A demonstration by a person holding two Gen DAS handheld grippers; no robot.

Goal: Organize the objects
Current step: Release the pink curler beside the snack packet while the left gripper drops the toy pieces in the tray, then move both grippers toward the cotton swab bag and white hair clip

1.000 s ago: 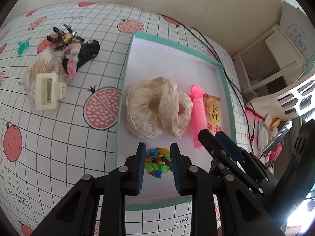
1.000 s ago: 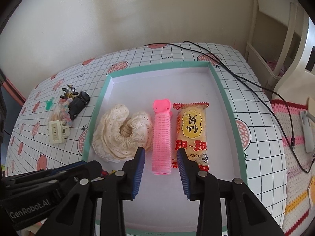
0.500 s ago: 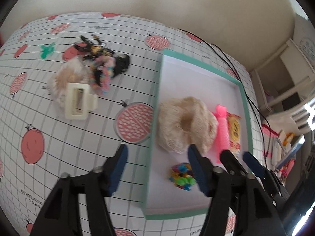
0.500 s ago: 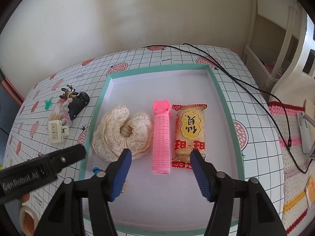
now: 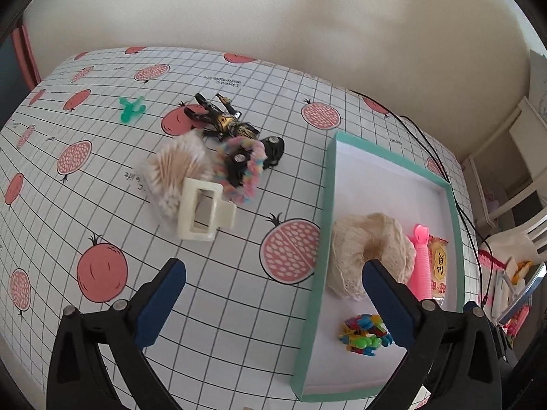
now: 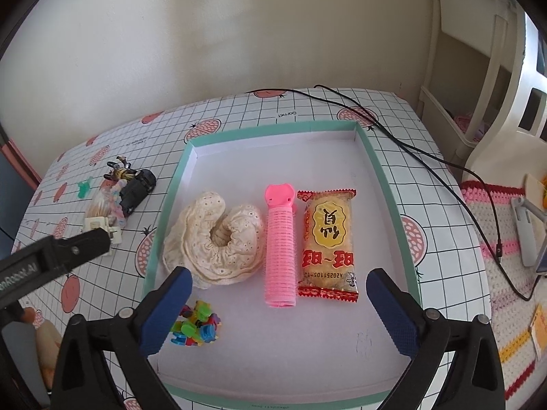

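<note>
Left gripper fingers spread wide, empty; cream hair claw on desk at 11 o'clock beyond them. Right gripper fingers likewise released.

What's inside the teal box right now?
Inside the teal box: a cream lace scrunchie, a pink hair roller, a snack packet and a small cluster of colourful clips. Anything under the scrunchie is covered, so I can't tell.
</note>
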